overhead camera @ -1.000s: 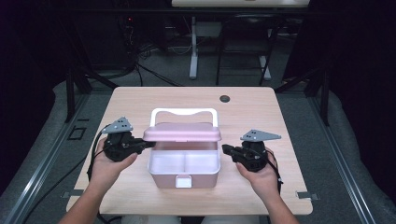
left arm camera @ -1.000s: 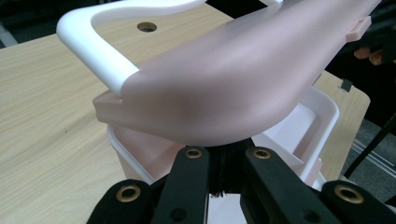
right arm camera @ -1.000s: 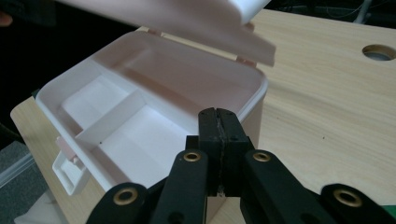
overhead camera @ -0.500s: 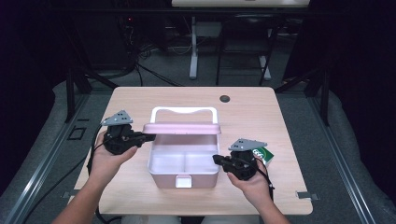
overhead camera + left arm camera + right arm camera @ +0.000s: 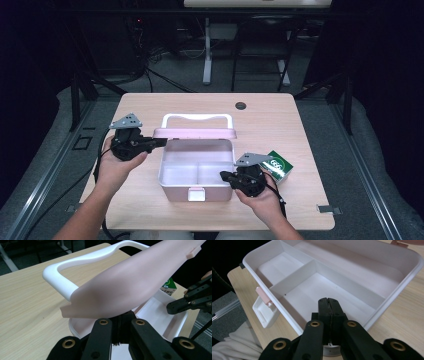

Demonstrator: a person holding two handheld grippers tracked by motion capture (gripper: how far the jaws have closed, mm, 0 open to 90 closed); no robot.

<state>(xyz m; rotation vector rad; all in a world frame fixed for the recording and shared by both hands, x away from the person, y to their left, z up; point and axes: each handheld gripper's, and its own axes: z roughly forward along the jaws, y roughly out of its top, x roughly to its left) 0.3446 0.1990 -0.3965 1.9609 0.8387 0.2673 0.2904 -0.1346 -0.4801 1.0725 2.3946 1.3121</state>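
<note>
A pale pink lunch box (image 5: 196,192) stands open at the table's middle, its white inside split into compartments (image 5: 352,272). The pink lid (image 5: 195,133) is tipped up at the back, its white handle (image 5: 197,117) behind it. My left gripper (image 5: 161,141) is shut, its tips tucked under the lid's left edge (image 5: 130,290); whether they touch it I cannot tell. My right gripper (image 5: 223,176) is shut and empty, its tips (image 5: 329,301) just over the box's right rim. A green carton (image 5: 277,165) lies right of that hand.
A pink and white latch (image 5: 263,306) hangs on the box's front wall. A dark round grommet (image 5: 241,105) sits in the wooden table (image 5: 280,125) at the back. Beyond the far edge stand dark desk legs and cables.
The right gripper moved left and down from the box's right side to its front right rim, uncovering the green carton. The lid tipped further back.
</note>
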